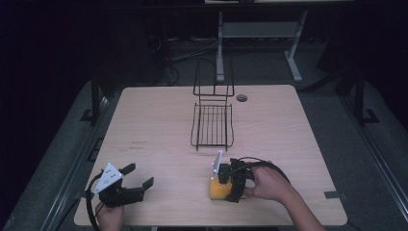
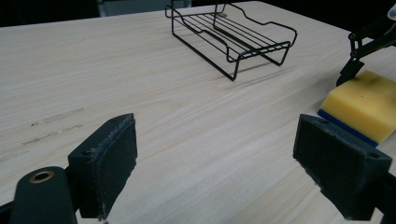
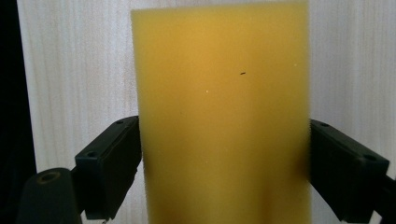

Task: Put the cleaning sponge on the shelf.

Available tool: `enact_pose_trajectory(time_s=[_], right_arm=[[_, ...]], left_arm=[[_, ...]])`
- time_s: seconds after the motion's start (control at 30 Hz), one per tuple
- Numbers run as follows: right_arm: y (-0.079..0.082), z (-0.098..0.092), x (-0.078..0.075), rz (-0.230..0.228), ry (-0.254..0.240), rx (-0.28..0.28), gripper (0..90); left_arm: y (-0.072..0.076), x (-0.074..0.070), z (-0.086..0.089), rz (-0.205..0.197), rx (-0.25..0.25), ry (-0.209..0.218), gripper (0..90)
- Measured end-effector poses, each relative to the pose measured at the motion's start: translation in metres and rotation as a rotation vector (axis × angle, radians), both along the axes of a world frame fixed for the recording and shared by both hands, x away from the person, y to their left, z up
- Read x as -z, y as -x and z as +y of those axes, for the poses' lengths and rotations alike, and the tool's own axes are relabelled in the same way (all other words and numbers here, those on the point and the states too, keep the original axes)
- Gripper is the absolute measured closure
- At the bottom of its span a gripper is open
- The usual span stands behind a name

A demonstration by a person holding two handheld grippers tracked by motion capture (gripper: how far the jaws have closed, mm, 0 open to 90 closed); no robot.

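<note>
A yellow sponge with a blue underside lies flat on the wooden table near the front edge, right of centre. My right gripper points down over it. In the right gripper view the sponge sits between the two jaws of that gripper, which stand wide at its two long sides without squeezing it. My left gripper rests at the front left, open and empty. The left gripper view looks between its spread jaws at the sponge and one right fingertip at the sponge's far end.
A black wire rack stands at the table's middle, with its tall back toward the far edge; it appears again as the wire rack at the top of the left gripper view. A round cable hole lies near the far edge.
</note>
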State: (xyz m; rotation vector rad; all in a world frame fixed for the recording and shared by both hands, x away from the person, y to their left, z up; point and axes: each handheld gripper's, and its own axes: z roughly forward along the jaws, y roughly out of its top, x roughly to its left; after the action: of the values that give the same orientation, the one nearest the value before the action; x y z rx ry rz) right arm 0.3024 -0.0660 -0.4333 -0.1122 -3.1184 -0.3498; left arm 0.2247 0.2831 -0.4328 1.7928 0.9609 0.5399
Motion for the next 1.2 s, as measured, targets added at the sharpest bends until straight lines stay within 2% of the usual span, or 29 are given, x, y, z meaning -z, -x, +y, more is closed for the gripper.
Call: enact_pose_trajectory(time_s=[0.73,0.83,1.2], right_arm=[[0.0008,0.0026,0.0083,-0.008,0.03,-0.008,16.1],[0.0015,0.0028,0.009,-0.018,0.036,-0.011,19.7],[0.0,0.0022,0.0022,-0.022,0.017,-0.01,20.8]], left_arm=[[0.0,0.0001,0.0007,0.001,-0.002,0.006,13.0],[0.0,0.0001,0.0008,0.001,-0.003,0.005,12.9],[-0.0001,0.0002,0.0006,0.002,-0.001,0.007,13.0]])
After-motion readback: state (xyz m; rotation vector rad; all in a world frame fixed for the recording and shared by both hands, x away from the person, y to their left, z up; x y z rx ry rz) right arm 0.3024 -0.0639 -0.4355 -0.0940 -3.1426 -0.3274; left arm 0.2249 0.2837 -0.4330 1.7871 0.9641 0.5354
